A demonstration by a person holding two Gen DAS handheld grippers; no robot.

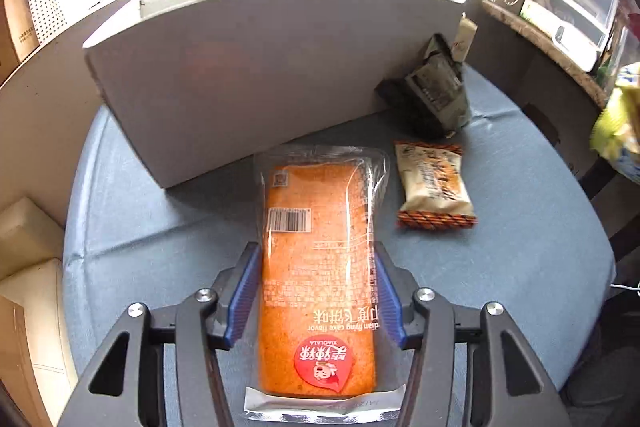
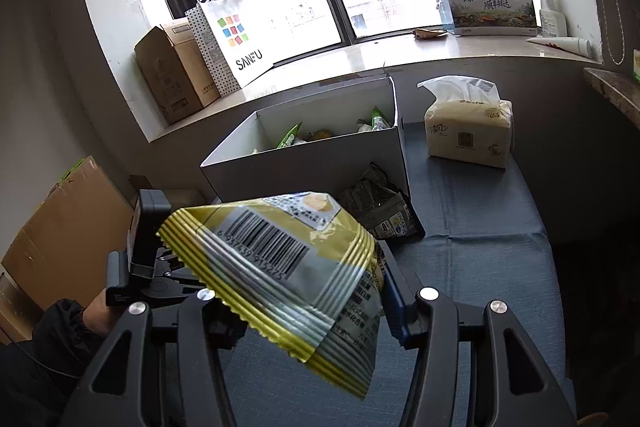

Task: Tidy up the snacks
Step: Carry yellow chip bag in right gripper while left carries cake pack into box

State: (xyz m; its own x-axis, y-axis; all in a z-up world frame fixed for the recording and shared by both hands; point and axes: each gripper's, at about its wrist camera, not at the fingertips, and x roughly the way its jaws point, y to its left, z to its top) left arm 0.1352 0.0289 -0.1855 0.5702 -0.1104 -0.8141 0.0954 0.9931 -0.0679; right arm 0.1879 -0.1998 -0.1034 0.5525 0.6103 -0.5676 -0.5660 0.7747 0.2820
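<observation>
- Left gripper (image 1: 316,291): its blue pads sit flush against the two long sides of the orange cake packet (image 1: 318,267), so it looks clenched on the packet, though the clear wrapper makes real pressure hard to confirm; the packet lies flat on the blue tablecloth (image 1: 520,227), its long axis running straight ahead along the fingers.
- Ahead of those tongs and a little to their left stands the white box (image 1: 260,75), its near wall touching or just short of the packet's far end; to the right of the tongs lie a small cream-and-orange snack (image 1: 434,183) and, further ahead, a dark crumpled pouch (image 1: 432,87) against the box.
- Right gripper (image 2: 308,291): grasping a yellow striped bag (image 2: 296,275), held clear above the cloth; the open box (image 2: 312,151) lies ahead, already holding several packets.
- My judgement: both snacks go forward and up over the box wall; the left tongs are nearer it.
</observation>
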